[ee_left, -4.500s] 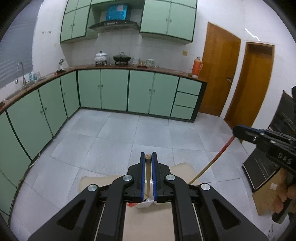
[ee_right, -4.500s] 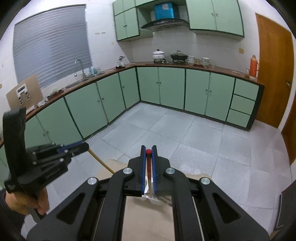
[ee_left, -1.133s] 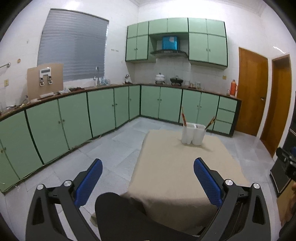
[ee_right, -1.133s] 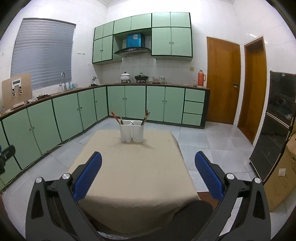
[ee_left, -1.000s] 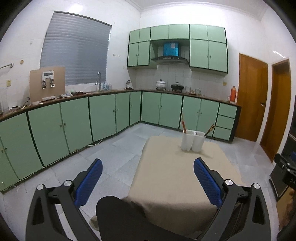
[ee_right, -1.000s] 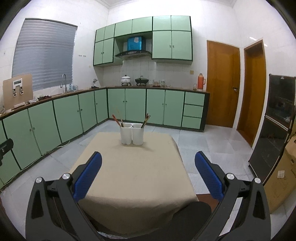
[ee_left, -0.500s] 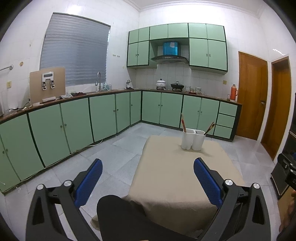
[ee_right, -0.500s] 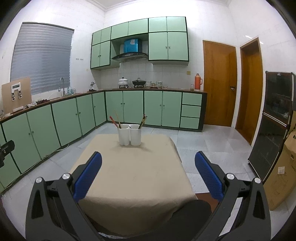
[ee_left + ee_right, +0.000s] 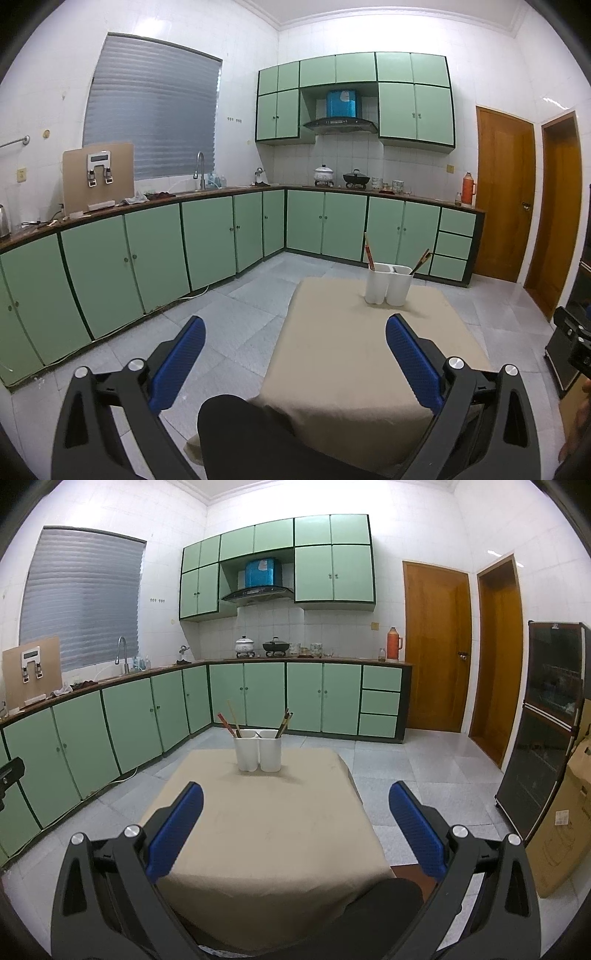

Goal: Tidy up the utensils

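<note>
Two white holders (image 9: pixel 258 749) hold four utensils (image 9: pixel 232 720) altogether

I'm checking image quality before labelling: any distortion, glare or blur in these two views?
Left wrist view: strong fisheye bending of the cabinets, dark corner vignette, ceiling light blooms white. Right wrist view: same curvature, white utensil holder sharp, soft shadow on the tablecloth, open right gripper in focus.

Both wrist views face the far white holder (image 9: pixel 388 284) (image 9: pixel 258 750) from the table's (image 9: pixel 354 354) near end.
</note>
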